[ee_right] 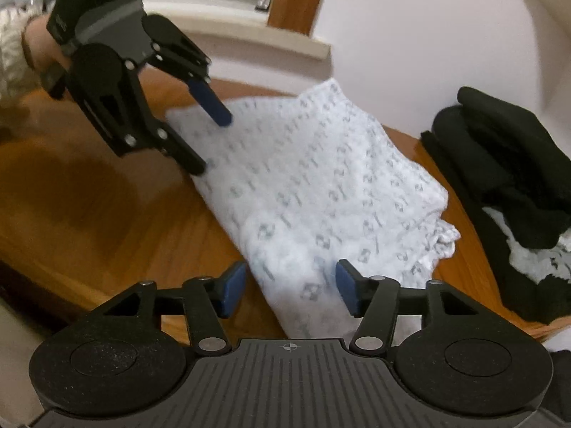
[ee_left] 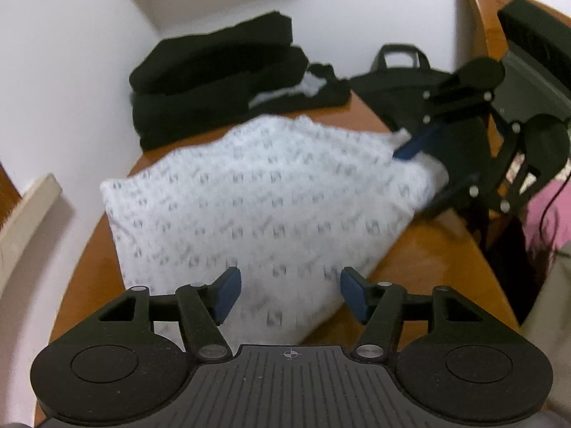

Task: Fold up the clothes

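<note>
A white garment with a small grey print [ee_left: 257, 207] lies folded flat on the wooden table [ee_left: 439, 260]. My left gripper [ee_left: 291, 294] hovers over its near edge, jaws apart, with nothing pinched between the blue pads. My right gripper [ee_left: 430, 173] sits at the garment's far right corner, which lies between its spread fingers. In the right wrist view the garment [ee_right: 321, 185] runs under my right gripper [ee_right: 291, 290], whose pads stand clear of the cloth. There my left gripper [ee_right: 214, 139], held in a hand, is open over the garment's far left corner.
A pile of black clothes [ee_left: 214, 78] lies at the back of the table against the white wall, also visible as the black clothes [ee_right: 499, 164] with white cloth beneath. A black bag [ee_left: 396, 75] stands behind the table's right edge. Bare wood [ee_right: 89, 196] lies left of the garment.
</note>
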Tool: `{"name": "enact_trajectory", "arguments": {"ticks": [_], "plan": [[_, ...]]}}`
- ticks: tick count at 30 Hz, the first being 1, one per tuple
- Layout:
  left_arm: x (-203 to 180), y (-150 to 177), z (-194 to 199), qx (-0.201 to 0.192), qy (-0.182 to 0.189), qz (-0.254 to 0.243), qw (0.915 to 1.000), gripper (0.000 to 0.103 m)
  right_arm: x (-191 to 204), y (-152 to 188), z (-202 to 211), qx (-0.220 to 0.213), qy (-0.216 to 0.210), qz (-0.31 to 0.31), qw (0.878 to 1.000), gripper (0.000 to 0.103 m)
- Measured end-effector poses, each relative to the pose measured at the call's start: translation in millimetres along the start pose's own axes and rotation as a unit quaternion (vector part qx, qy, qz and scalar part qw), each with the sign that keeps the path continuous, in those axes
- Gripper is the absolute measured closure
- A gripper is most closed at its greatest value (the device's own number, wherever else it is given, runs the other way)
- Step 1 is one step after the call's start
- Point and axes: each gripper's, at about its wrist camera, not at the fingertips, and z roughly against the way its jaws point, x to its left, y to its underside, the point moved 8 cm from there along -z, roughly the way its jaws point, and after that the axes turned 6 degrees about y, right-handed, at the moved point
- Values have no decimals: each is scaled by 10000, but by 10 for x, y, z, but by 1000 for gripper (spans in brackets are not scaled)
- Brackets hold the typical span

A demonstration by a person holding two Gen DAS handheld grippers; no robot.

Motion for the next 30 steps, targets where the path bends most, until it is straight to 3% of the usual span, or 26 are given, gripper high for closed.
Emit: {"name": "enact_trajectory", "arguments": {"ticks": [7,15,21,25,28,30], "plan": [[150,139,-19,25,144,384,9992,38,-42,167,94,336,159,503,9980,97],[222,97,115,-68,108,436,9990,39,-275,128,365,259,206,258,9991,97],[406,51,285,-327,-151,683,9970,39,-605,57,475,130,580,27,9982,96],[517,109,241,-306,-208,837,9958,41,-650,-59,292,-28,540,-321,9980,95],[582,176,180,-213,-198,926,9953,52,-599,-199,76,-218,356,-669,9969,93],[619,231,150,-179,-99,1001,9948,54,-534,-278,-60,-298,166,-905,9953,90]]}}
